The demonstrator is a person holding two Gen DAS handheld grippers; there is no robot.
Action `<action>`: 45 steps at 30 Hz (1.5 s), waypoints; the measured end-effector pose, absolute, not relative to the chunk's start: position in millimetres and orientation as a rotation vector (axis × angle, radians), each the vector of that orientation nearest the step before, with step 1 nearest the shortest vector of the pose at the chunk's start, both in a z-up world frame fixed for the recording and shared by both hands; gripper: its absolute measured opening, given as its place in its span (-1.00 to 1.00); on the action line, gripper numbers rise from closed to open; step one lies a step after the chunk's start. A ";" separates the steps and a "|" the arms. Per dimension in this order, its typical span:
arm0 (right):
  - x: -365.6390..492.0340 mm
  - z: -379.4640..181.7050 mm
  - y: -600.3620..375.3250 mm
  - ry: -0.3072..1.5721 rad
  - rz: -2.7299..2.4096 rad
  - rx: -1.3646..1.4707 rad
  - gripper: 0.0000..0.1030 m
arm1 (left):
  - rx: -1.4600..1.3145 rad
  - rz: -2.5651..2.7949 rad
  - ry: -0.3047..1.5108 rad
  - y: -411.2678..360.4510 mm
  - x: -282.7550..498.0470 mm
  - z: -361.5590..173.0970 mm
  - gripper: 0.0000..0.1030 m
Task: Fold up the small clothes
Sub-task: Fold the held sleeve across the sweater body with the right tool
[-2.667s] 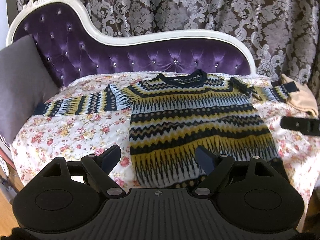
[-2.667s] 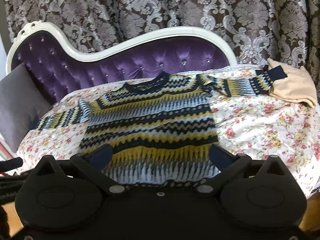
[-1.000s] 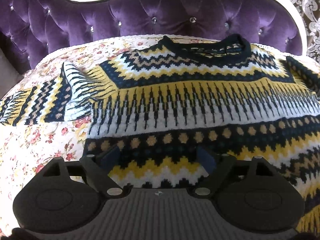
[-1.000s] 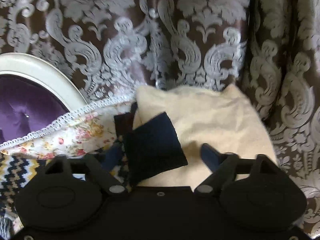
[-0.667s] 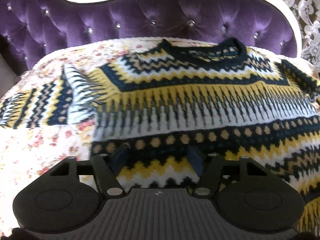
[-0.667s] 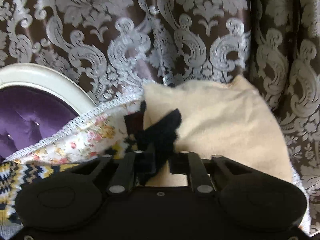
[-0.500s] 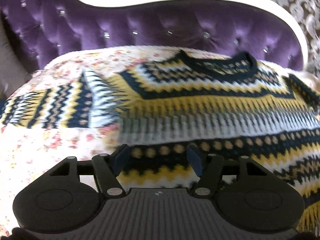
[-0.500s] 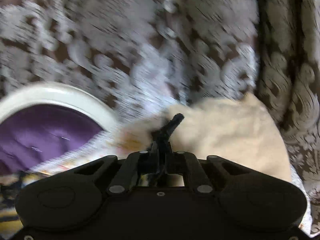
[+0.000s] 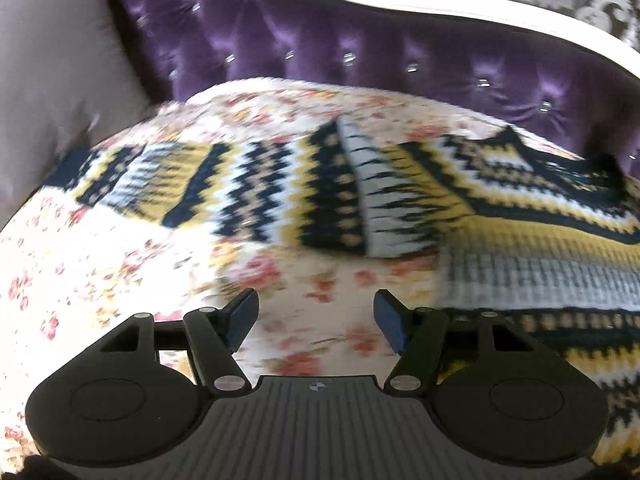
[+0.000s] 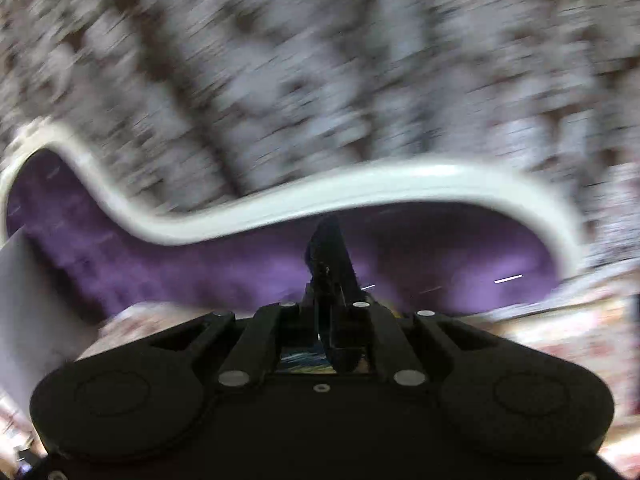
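Observation:
A knitted sweater (image 9: 532, 220) in yellow, navy and white zigzags lies flat on a floral bedspread (image 9: 100, 264). Its left sleeve (image 9: 224, 192) stretches out to the left. My left gripper (image 9: 316, 318) is open and empty, low over the bedspread just below that sleeve. My right gripper (image 10: 330, 300) is shut on the sweater's dark navy cuff (image 10: 328, 252), which sticks up between the fingers. The right wrist view is heavily blurred.
A purple tufted sofa back (image 9: 360, 52) with a white frame (image 10: 280, 204) runs behind the bedspread. A grey cushion (image 9: 60, 92) stands at the far left. A patterned curtain (image 10: 320, 60) hangs behind the sofa.
My left gripper has swung left from the sweater's body to below the left sleeve, still open. My right gripper closed on the cuff and now swings left, away from the beige cloth.

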State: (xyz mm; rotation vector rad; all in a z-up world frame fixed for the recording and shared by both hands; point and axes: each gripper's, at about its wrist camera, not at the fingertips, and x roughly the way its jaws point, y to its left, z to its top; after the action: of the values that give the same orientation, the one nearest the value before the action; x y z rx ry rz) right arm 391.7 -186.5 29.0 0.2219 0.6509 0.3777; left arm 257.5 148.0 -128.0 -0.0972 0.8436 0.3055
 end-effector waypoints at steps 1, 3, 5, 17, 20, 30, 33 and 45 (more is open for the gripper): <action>393.7 20.6 -162.6 0.663 0.415 0.198 -0.78 | -0.103 0.313 0.846 153.3 256.7 -129.9 0.21; 397.4 -1.2 -116.3 0.698 0.482 0.155 -0.78 | -0.113 0.321 0.847 162.1 254.6 -132.5 0.22; 399.5 -24.5 -79.0 0.743 0.533 0.140 -0.78 | -0.119 0.325 0.842 167.2 251.9 -131.2 0.22; 394.4 -107.7 -1.7 0.882 0.591 0.114 -0.20 | -0.115 0.305 0.841 165.6 248.5 -131.2 0.22; 393.3 -94.2 -23.2 0.847 0.570 0.151 -0.20 | -0.129 0.290 0.840 163.6 247.7 -128.3 0.22; 386.8 -80.5 -199.3 0.817 0.200 0.201 -0.12 | -0.112 0.207 0.799 127.9 265.3 -104.3 0.21; 382.7 -84.6 -250.8 0.808 0.081 0.212 -0.05 | -0.104 0.152 0.793 107.2 281.2 -96.0 0.22; 404.0 -127.5 -319.8 0.838 0.047 0.357 0.10 | -0.036 0.109 0.970 56.6 344.1 -137.8 0.23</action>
State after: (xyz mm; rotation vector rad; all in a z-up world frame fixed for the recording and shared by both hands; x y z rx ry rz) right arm 404.0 -319.8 -127.5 0.3569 0.8384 0.0469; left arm 344.1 56.6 -137.8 -0.0364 0.9696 0.1090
